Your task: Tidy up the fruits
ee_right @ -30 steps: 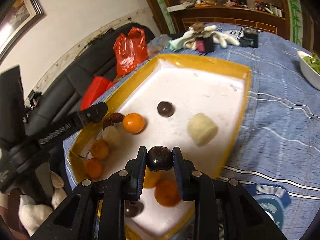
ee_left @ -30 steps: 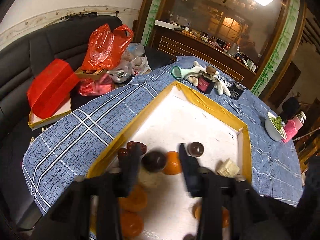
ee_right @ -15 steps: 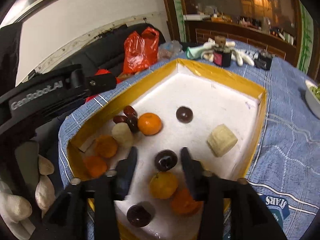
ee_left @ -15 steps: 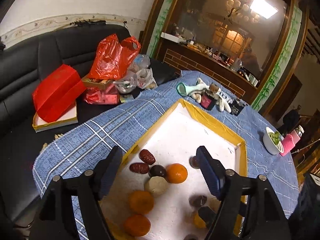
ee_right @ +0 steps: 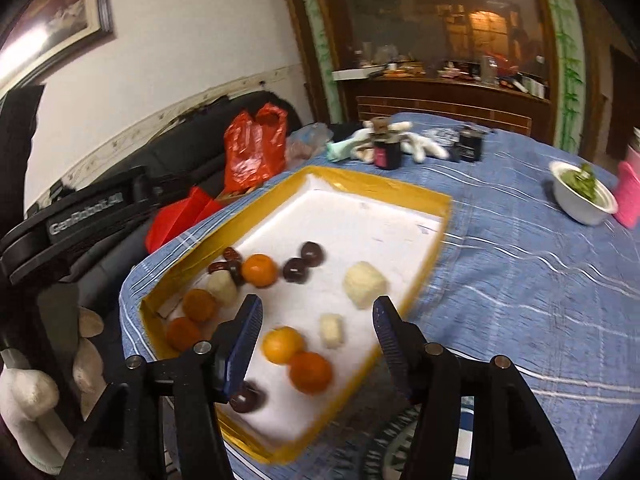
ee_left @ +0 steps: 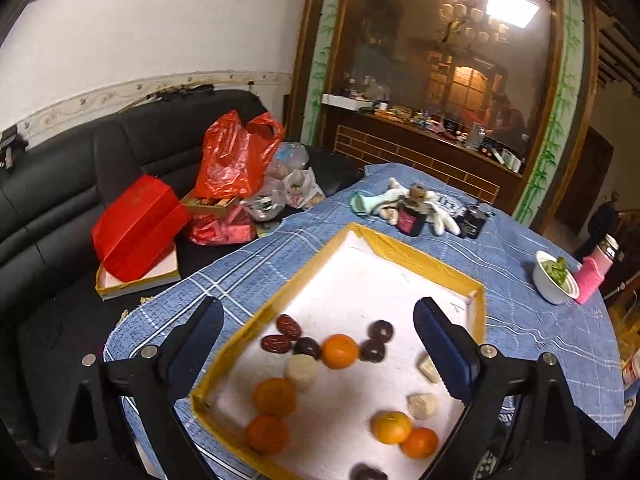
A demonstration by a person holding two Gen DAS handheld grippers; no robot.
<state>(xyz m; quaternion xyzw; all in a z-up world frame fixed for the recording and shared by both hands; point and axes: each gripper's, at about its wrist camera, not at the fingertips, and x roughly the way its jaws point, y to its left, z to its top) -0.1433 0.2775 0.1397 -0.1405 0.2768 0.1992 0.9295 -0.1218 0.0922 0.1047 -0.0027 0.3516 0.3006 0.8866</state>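
A white tray with a yellow rim (ee_left: 416, 258) (ee_right: 376, 184) lies on the blue table. In it are several oranges (ee_left: 340, 351) (ee_right: 259, 270), dark round fruits (ee_left: 373, 350) (ee_right: 295, 270), two red dates (ee_left: 289, 326) and pale peeled pieces (ee_left: 301, 371) (ee_right: 365, 284). My left gripper (ee_left: 318, 344) is wide open and empty, raised above the tray's near half. My right gripper (ee_right: 318, 330) is open and empty above an orange (ee_right: 282, 345) and a small pale piece (ee_right: 332, 330). A dark fruit (ee_right: 246, 397) lies by its left finger.
A white bowl of greens (ee_left: 555, 282) (ee_right: 584, 198) and a pink cup (ee_right: 630, 196) stand at the table's right. A dark jar (ee_left: 412, 220) (ee_right: 387, 154), white gloves and a black box lie behind the tray. Red bags (ee_left: 236, 160) sit on the black sofa at left.
Both grippers opened and lifted away from the tray. The right one let go of its dark fruit, which now lies beside another dark fruit near the middle orange.
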